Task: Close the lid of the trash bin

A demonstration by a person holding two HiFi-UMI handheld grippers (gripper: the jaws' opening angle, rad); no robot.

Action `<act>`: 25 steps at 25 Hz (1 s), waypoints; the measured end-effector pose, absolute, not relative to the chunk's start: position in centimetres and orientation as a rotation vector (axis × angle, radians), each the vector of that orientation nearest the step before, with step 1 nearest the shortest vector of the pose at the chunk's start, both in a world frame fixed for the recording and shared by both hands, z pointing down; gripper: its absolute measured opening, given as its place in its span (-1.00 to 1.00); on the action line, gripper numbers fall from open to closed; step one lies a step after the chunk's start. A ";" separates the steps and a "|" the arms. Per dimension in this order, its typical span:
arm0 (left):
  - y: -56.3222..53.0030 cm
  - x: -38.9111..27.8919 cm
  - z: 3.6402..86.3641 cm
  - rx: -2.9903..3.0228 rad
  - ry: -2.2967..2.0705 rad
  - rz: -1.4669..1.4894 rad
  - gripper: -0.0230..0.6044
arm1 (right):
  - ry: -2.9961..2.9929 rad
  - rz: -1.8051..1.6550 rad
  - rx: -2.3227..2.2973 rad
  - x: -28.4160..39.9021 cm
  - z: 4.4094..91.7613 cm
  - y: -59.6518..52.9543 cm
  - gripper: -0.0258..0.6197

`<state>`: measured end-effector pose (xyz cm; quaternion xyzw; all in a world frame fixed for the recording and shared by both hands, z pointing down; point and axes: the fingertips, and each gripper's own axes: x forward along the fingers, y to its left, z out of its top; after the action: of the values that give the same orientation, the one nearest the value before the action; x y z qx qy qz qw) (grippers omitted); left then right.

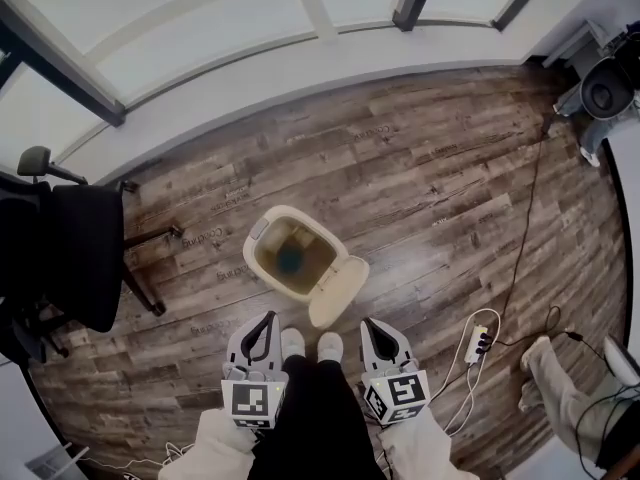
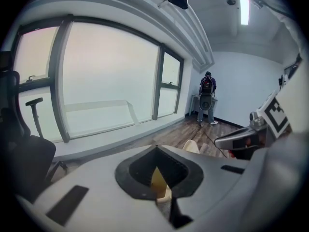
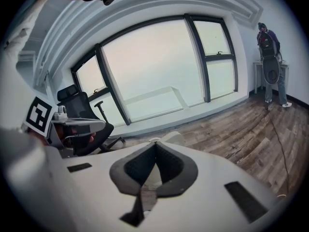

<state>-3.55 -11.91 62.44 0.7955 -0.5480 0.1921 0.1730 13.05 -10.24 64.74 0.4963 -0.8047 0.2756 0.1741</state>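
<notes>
The cream trash bin (image 1: 290,256) stands on the wood floor just ahead of my feet, with something dark at its bottom. Its lid (image 1: 338,290) is swung open and hangs off the near right side. My left gripper (image 1: 267,320) is held low, short of the bin's near left corner, jaws shut on nothing. My right gripper (image 1: 368,324) sits just right of the lid, also shut and empty. A piece of the cream bin (image 2: 158,180) shows through the gap behind the left gripper (image 2: 156,149) tips. The lid (image 3: 170,138) peeks over the right gripper (image 3: 154,144).
A black office chair (image 1: 70,258) stands at the left. A white power strip (image 1: 477,343) with cables lies on the floor at the right, and a round device (image 1: 607,88) sits at the far right. A person (image 3: 268,57) stands by the far wall.
</notes>
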 end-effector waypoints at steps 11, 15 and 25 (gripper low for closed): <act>-13.0 -4.2 69.2 2.218 -1.532 0.586 -0.91 | -2.226 0.784 1.333 12.7 73.1 -10.9 -0.85; -13.2 -4.7 70.5 2.205 -1.548 0.584 -0.91 | -2.223 0.782 1.328 12.5 74.1 -11.4 -0.85; -13.1 -5.6 70.6 2.175 -1.541 0.564 -0.91 | -2.246 0.778 1.307 10.3 73.9 -12.2 -0.85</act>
<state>-5.63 -13.08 70.64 0.7809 -0.5534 0.2027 0.2071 10.27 -12.21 73.87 0.4706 -0.8091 0.2804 0.2128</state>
